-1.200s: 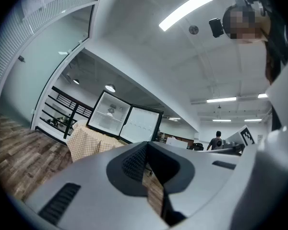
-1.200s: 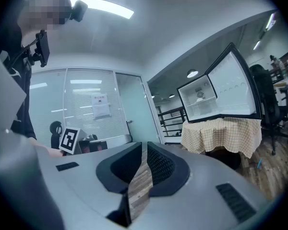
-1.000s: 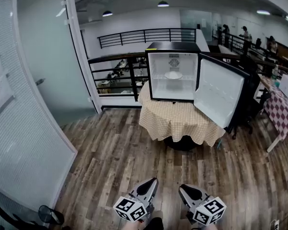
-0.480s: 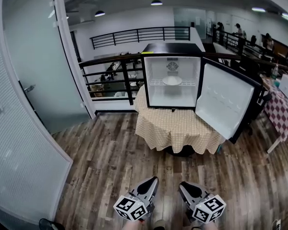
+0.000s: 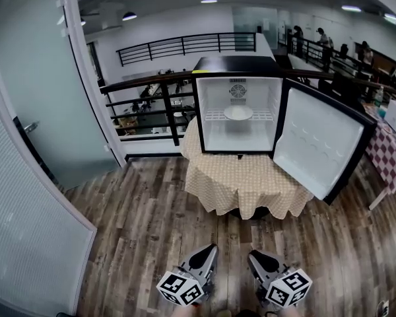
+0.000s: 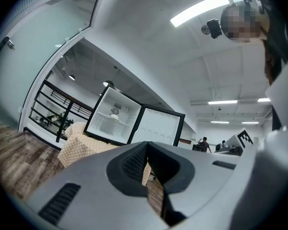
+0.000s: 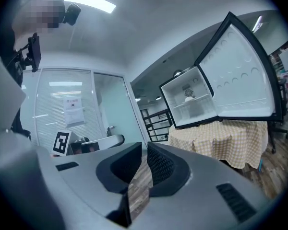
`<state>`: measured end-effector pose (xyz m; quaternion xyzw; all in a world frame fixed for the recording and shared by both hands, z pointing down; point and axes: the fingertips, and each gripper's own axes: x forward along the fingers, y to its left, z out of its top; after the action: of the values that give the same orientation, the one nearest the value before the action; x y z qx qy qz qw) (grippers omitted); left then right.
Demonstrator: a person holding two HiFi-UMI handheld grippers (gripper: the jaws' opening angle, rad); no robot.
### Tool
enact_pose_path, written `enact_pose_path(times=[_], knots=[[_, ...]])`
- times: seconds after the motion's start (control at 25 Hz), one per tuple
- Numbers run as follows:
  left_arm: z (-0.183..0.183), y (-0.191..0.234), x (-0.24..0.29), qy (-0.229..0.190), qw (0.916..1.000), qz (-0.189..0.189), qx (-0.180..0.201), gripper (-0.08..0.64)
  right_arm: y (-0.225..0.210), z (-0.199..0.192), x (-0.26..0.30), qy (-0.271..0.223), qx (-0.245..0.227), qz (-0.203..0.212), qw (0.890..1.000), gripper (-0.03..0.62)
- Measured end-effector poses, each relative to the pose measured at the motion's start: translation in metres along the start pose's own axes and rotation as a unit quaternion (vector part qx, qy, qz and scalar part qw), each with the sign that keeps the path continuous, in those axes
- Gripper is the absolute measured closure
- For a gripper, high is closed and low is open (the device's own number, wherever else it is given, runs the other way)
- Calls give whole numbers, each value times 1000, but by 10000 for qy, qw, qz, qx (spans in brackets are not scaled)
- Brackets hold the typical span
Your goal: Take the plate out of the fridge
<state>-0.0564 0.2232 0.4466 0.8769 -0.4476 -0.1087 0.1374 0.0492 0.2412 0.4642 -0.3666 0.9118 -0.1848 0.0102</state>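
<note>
The plate (image 5: pixel 238 113) sits on the wire shelf (image 5: pixel 214 116) of the open fridge (image 5: pixel 199 111), about midway between the shelf's side edges. The left tongs (image 5: pixel 208 249) and the right tongs (image 5: pixel 253 256) hang low over the floor, well apart from the fridge. Each has its jaws drawn together with nothing between them.

Several things could go wrong from here. Jaws not opened before the reach would only shove the plate toward the shelf's back edge. A thin rim pinched on one side may tip and slip out. The door (image 5: pixel 320 144), swung out past the right edge of the surface (image 5: pixel 251 183), could catch the right arm — and a knock there might shift the fridge.
</note>
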Motion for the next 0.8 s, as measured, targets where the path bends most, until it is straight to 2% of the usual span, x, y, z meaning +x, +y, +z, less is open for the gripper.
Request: enact_pose_path(times=[0.44, 0.8], knots=[[3, 42, 24, 32, 9998, 174, -124, 554, -32, 12, 48, -36, 252, -16, 9997, 535], [21, 82, 78, -63, 9997, 246, -65, 555, -71, 37, 98, -26, 221, 137, 9997, 535]])
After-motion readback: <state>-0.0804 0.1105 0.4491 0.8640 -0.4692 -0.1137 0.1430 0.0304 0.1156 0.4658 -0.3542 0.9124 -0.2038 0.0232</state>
